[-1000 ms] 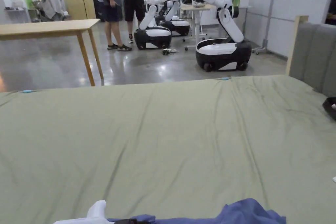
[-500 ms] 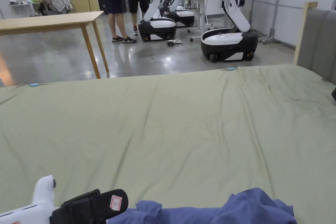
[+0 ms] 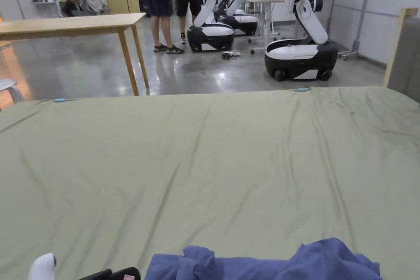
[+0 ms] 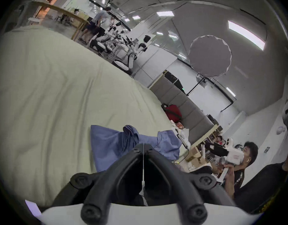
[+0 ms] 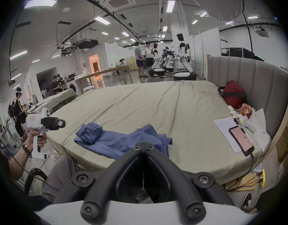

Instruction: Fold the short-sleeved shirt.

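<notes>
Left tongs [image 4: 143, 147]: black jaws together, empty, raised short of the shirt. Right tongs [image 5: 143, 145]: likewise together, empty. Short-sleeved shirt [image 5: 122, 140]: blue woven cloth, crumpled in a heap at the near edge of the bed [image 3: 213, 162]; judged light, limp, non-slip. Suggested hold: shoulder seams or hem corners. Bed sheet: olive, creased, matte.

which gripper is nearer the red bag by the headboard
Right, I'd judge. The right gripper sits at the bed's near edge behind the blue shirt; the left gripper is off the shirt's far side from the red bag.
</notes>
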Available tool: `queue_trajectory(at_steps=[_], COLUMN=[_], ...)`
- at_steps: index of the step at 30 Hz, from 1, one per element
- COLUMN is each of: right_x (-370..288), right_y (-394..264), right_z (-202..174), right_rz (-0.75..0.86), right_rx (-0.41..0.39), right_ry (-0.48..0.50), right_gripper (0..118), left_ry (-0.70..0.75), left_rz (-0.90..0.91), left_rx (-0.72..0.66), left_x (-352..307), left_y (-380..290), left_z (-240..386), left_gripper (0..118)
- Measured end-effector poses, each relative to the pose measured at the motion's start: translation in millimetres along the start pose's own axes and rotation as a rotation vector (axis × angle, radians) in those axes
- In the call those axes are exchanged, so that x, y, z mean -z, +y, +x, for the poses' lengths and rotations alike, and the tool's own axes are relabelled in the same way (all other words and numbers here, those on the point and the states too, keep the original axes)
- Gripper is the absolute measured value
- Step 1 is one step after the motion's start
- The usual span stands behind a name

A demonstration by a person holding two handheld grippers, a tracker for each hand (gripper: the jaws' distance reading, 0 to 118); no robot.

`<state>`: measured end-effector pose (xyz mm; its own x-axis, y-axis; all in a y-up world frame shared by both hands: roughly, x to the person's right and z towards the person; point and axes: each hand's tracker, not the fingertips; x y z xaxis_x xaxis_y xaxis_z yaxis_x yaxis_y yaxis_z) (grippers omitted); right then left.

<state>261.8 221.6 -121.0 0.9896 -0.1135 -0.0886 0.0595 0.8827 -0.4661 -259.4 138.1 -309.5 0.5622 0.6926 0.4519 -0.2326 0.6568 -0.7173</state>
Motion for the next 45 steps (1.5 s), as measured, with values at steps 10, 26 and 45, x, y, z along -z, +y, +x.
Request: queue_trajectory(at_steps=[10,26,45], right_x=[-13,-11,19], right_y=[-7,-10,6], right_z=[8,14,-15], right_rz=[-0.019,-0.038,-0.02], right_rx=[0.01,0.019,-0.059], right_ry=[-0.062,-0.08,0.041], right_gripper=[0,0,0], left_ry=[0.053,0.083,0.164], left_rz=[-0.243,-0.446,-0.035], left_rx=[-0.059,-0.069,0.235], left_x=[134,177,-96], left_y=[2,-20,-34], left_z=[-39,-14,48], left_gripper=[0,0,0])
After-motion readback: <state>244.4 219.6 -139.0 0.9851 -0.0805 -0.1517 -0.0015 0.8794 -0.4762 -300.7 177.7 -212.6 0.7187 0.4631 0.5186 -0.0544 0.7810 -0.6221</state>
